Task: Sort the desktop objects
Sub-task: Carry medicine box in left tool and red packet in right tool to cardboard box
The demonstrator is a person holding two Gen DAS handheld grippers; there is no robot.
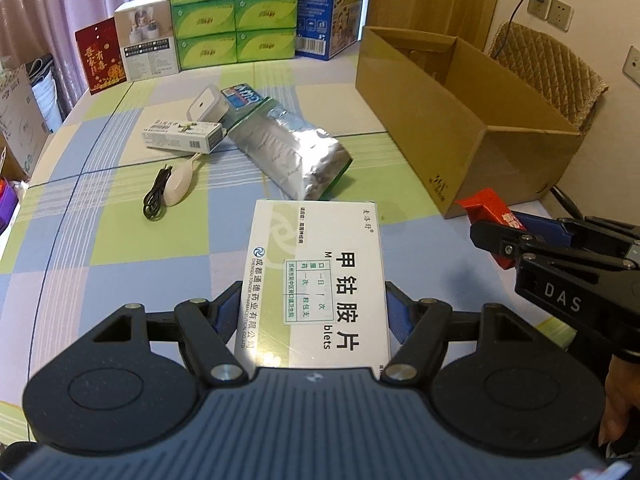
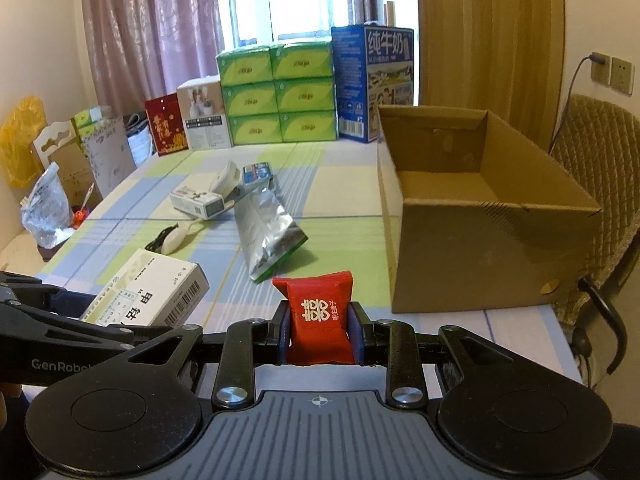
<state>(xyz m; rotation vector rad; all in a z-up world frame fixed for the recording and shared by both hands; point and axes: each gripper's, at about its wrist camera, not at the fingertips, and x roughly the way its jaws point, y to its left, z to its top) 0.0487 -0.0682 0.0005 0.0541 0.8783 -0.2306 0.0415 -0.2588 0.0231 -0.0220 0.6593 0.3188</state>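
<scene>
step: both claws are carrying loads toward the cardboard box [image 2: 472, 236]; judging by the poses, this is mid-transfer, drop-off not yet done
left claw [image 1: 316, 316]: pinching the white medicine box [image 1: 320, 280] flat between its blue pads, box sticking out forward over the near edge of the surface [image 1: 120, 240]
right claw [image 2: 320, 334]: pinching the red candy packet [image 2: 320, 316] by its sides, packet standing upright, hovering near the box's near-left corner
cardboard box: sitting open-topped along the right edge of the surface, looking empty inside as far as can be seen
next move: probably lifting the packet above the box's near wall, then spreading the claw over the opening; the medicine box would be following the same way
risk: the two claws are working close together at the near right side, so crowding at the box rim is likely; the wall is tall, needing clearance
left to sort: silver foil bag [image 1: 288, 152], toothpaste carton [image 1: 182, 136], white round charger [image 1: 208, 106], white mouse-like device with black cable [image 1: 176, 188], all clustered mid-surface
in the way: foil bag is lying just ahead of the medicine box, apart from it
far edge: green tissue packs [image 2: 276, 96], blue milk carton [image 2: 372, 80], red card [image 2: 166, 124] are standing in a row, well apart from the action
background: padded chair [image 2: 600, 168] is sitting behind the cardboard box
</scene>
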